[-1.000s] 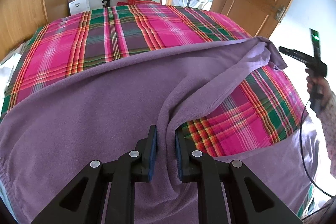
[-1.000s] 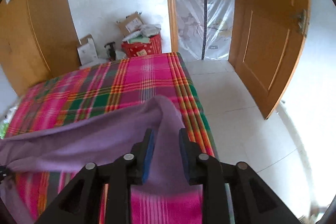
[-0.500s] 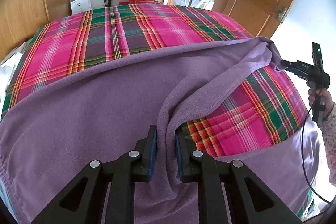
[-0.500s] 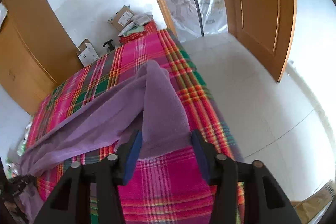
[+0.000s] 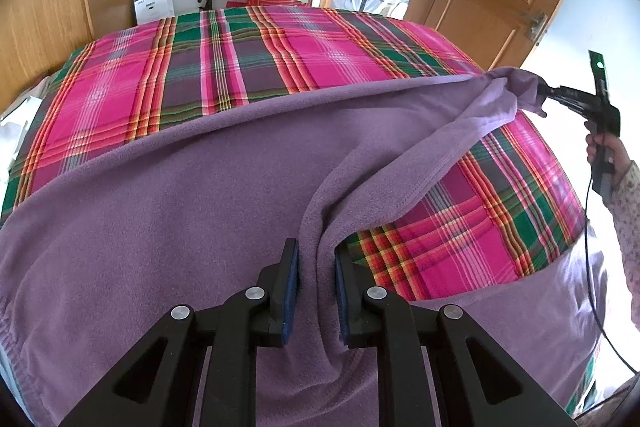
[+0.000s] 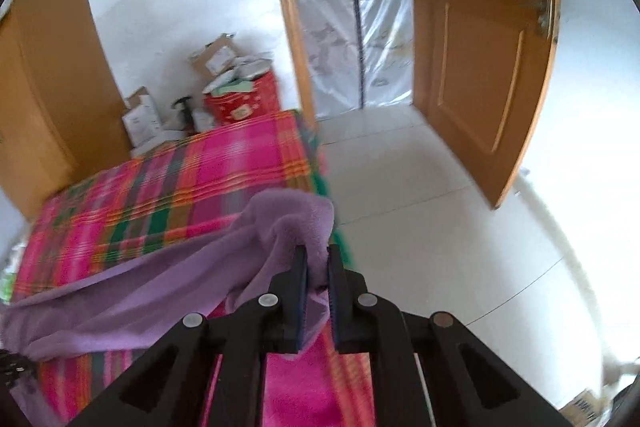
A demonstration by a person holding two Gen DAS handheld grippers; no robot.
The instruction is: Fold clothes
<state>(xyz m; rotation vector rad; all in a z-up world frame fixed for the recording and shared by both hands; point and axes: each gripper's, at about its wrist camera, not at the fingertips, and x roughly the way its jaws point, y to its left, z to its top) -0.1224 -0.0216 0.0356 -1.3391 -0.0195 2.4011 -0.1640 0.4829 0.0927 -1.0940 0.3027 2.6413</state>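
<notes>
- The purple fleece garment [image 5: 168,227] lies spread over a plaid bedspread [image 5: 248,59] on the bed.
- The left hand-held gripper [image 5: 317,291] is clenched on a ridge of the fleece near the bed's near edge.
- The right hand-held gripper [image 6: 318,279] has just been closing; its jaws now pinch the garment's far corner, lifted off the bedspread.

Both tongs [image 5: 316,291] [image 6: 317,287] clamped, pointing downward

Each wrist view looks forward and down along its own fingers, close over the bed [image 5: 224,67]; both share the plaid bed and the far door [image 6: 480,67]
</notes>
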